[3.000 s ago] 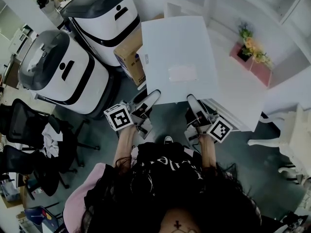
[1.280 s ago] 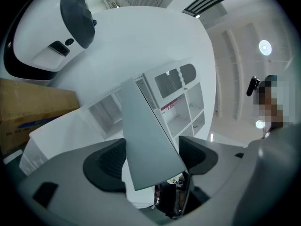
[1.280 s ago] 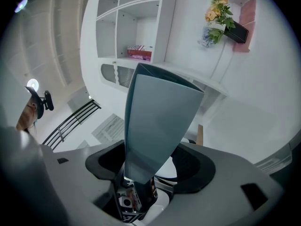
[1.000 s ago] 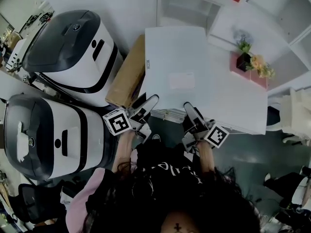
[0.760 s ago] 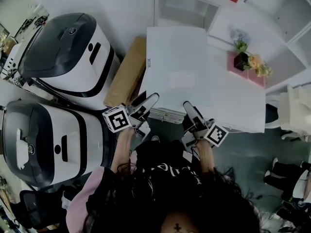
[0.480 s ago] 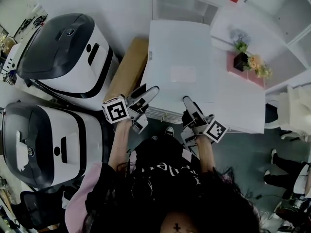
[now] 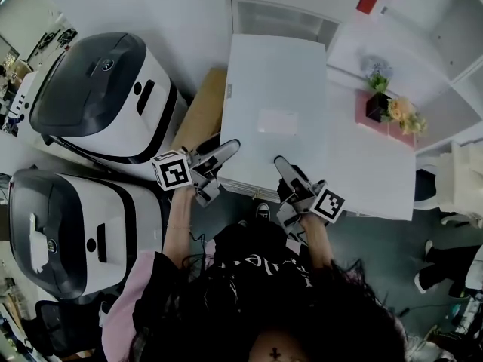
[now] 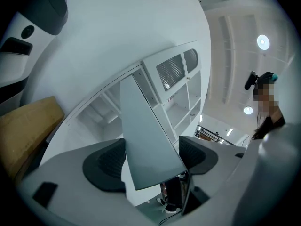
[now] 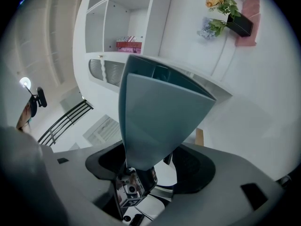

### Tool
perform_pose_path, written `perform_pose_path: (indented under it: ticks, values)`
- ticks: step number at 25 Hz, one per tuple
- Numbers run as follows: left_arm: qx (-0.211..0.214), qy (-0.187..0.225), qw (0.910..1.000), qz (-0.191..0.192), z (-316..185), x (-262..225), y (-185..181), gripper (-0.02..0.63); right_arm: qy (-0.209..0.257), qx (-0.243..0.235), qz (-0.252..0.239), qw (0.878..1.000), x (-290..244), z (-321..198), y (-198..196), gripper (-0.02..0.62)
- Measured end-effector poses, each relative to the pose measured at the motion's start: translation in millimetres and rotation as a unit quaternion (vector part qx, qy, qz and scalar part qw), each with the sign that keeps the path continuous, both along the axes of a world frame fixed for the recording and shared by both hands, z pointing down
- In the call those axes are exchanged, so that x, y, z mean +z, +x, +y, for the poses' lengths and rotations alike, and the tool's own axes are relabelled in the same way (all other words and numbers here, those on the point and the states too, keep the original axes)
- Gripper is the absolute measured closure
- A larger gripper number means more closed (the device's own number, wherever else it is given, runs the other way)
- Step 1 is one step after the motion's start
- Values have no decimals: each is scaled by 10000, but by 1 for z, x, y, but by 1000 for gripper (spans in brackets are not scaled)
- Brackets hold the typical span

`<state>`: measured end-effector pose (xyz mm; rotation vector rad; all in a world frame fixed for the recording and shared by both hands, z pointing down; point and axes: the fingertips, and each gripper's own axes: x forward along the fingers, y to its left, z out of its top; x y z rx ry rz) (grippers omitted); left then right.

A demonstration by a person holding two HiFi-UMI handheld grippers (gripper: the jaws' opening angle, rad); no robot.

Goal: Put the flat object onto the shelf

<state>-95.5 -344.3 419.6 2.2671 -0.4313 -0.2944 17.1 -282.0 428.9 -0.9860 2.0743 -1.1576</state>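
The flat white box is way closer to the shelf now, its far edge nearly at the opening. The left hand-held gripper and right hand-held gripper have moved up with it.

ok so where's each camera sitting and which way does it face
Head view: on the person's head, facing steeply down at the flat white rectangular box; dark hair, forearms, left gripper and right gripper show.
Left gripper view: rides the left gripper, looks along its jaws, shut on the box's edge, toward the white cubby shelf; its dark pads show.
Right gripper view: rides the right gripper, jaws shut on the box, facing the shelf and potted flowers.
Shared: head and right gripper views both show the flowers.
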Motion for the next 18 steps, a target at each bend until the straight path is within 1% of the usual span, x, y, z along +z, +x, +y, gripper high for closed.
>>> perform_pose_path:
  ticks: [8,12,16,18]
  values:
    - [136,69,9999,18,-30,5,15,249,-78,7,32,10000,7,-25,13,293]
    - [107,-41,9999,71,-43,8,21,249,-121,38,10,9999,9,-37,19,293]
    - [24,-199,9998,14,-54,14,24,249,-182,63,-31,9998,12,-48,24,293]
    - [39,-307,9995,64,-60,17,27,249,-230,98,-61,9997,15,-54,27,293]
